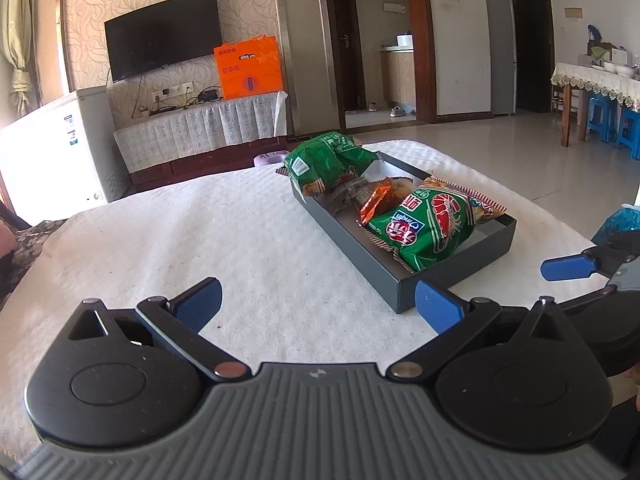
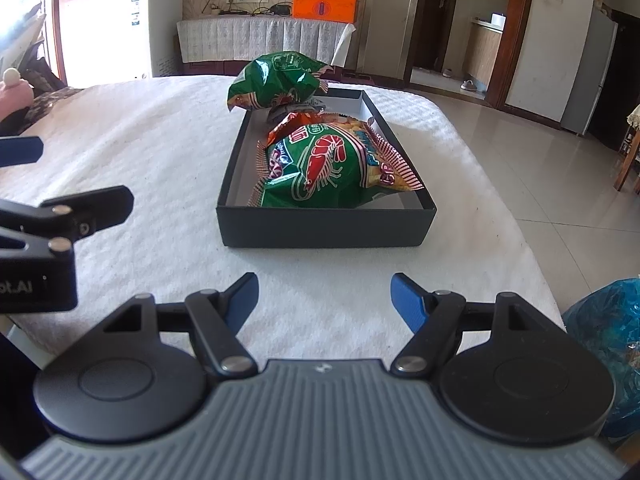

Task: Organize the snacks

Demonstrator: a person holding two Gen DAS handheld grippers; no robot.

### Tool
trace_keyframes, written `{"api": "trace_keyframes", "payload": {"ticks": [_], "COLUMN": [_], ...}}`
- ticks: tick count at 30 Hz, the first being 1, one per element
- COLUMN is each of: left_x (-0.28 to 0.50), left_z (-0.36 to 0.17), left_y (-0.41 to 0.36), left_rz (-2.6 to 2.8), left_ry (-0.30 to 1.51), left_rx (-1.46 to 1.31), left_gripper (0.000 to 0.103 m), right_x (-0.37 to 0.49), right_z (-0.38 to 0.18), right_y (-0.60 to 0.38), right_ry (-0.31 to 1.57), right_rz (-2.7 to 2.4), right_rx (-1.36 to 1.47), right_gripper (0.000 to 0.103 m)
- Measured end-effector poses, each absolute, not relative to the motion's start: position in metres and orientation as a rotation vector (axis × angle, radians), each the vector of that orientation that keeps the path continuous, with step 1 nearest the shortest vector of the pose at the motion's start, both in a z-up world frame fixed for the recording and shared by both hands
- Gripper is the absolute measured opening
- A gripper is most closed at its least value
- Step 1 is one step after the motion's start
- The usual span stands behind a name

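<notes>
Left gripper (image 1: 318, 306) and right gripper (image 2: 324, 302), ribbed grey bodies with blue-padded fingers, both spread wide and empty, angled down over a nubbly white cloth (image 1: 200, 240); beyond them, a shallow rectangular dark box (image 2: 326, 226) on that cloth holds a glossy, crinkled green prawn-print snack bag (image 2: 332, 164). A second green bag (image 2: 280, 78) is propped on the box's far end.

A black wall-mounted TV (image 1: 163, 35) hangs above a low cabinet draped in a white cloth (image 1: 200, 124), where an orange box (image 1: 250, 68) leans against the wall. A white chest freezer (image 1: 56, 148) stands by the curtained window. Far right, 2 blue plastic stools (image 1: 612, 122) sit beside a lace-covered side table (image 1: 596, 80).
</notes>
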State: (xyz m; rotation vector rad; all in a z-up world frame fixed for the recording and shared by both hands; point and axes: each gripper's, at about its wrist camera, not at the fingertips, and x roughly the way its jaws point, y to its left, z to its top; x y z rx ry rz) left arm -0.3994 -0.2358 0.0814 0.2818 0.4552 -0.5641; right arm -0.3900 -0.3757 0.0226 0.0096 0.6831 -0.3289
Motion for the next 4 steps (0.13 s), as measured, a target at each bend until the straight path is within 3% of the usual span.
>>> {"api": "trace_keyframes", "payload": {"ticks": [4], "left_x": [-0.4036], "left_z": [0.0831], "left_y": [-0.2359], "left_rz": [-0.602], "left_ry": [0.442], "left_rx": [0.273], "left_gripper": [0.103], "right_x": [-0.3901], "right_z": [0.0226], "right_y": [-0.3755], "right_ry": [0.683], "right_rz": [-0.330], "right_rx": [0.010], "right_gripper": [0.075]}}
